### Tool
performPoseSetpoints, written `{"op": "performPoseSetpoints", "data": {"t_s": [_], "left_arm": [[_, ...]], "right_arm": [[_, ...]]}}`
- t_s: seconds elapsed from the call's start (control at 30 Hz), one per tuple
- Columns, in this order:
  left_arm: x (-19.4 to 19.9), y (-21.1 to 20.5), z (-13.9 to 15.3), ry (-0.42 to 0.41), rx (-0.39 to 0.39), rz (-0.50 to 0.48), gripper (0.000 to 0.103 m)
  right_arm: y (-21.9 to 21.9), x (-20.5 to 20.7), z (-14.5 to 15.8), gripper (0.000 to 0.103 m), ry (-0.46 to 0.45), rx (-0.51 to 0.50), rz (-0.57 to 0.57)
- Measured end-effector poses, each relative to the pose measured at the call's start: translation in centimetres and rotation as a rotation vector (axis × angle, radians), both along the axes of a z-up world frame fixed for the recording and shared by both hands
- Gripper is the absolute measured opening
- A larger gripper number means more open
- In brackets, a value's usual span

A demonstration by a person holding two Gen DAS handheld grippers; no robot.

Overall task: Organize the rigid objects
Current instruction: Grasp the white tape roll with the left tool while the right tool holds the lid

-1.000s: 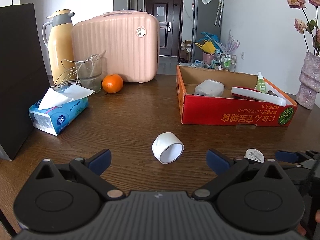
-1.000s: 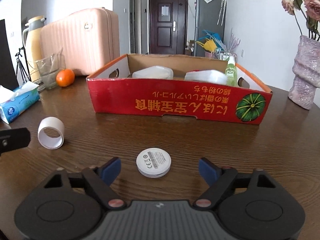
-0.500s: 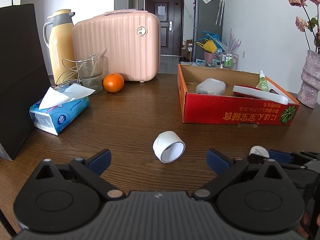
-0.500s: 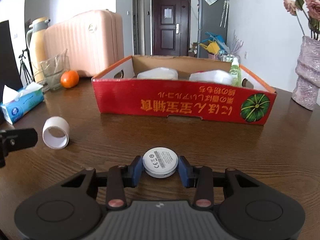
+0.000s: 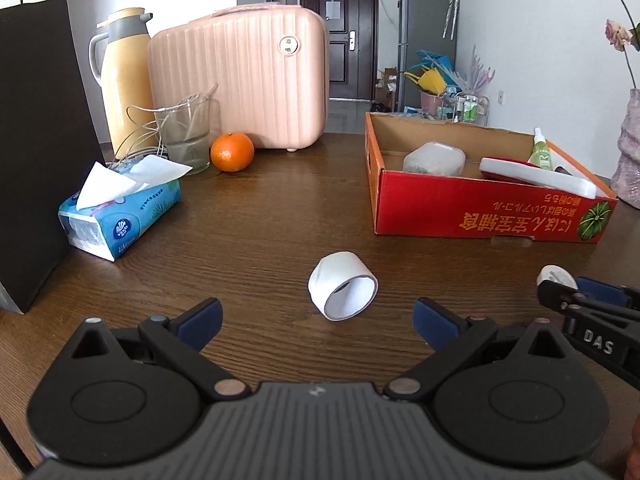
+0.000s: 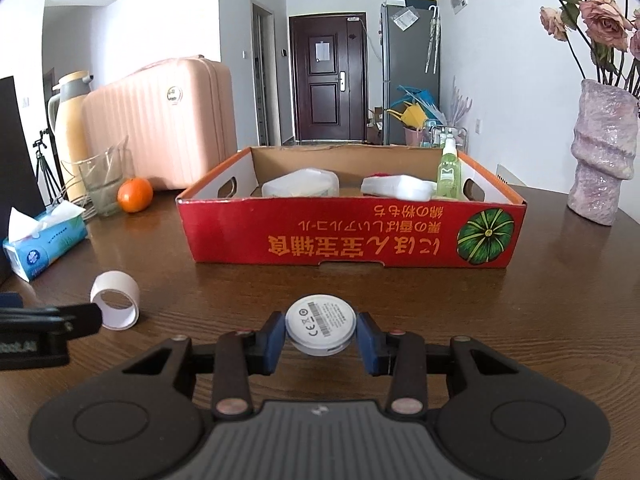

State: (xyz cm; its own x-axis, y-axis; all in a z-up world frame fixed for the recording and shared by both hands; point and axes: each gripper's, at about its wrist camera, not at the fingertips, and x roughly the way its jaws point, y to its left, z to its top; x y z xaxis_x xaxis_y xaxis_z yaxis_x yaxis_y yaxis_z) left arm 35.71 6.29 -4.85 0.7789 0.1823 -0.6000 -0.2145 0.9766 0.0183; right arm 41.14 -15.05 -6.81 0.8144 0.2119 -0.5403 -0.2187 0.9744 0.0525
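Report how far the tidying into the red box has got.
Done: a clear container, a white case and a green bottle sit in the red box. In hand: the right gripper pinches the white disc. Left: the tape roll lies before the open left gripper.

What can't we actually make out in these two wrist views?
- Cardboard box floor, right wrist view: near wall hides it.
- Round white disc underside, same view: faces away; label print too small to read.
- Red-and-white item in the box, left wrist view: box wall hides part.
- Vase, left wrist view: cut by the frame edge.
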Motion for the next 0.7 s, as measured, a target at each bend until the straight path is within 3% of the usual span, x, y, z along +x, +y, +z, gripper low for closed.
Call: {"op": "performPoseSetpoints", "data": {"t_s": [0.47, 0.7], "left_arm": [[4.1, -0.9, -1.1, 0.055, 0.011, 0.133, 0.103], [5.5, -1.5, -1.6, 0.071, 0.009, 0.15, 0.101]], "right_arm": [[-1.4, 0.2, 0.5, 0.038, -0.012, 0.025, -0.036], [-1.3, 0.2, 0.5, 0.038, -0.01, 0.021, -0.034]]}}
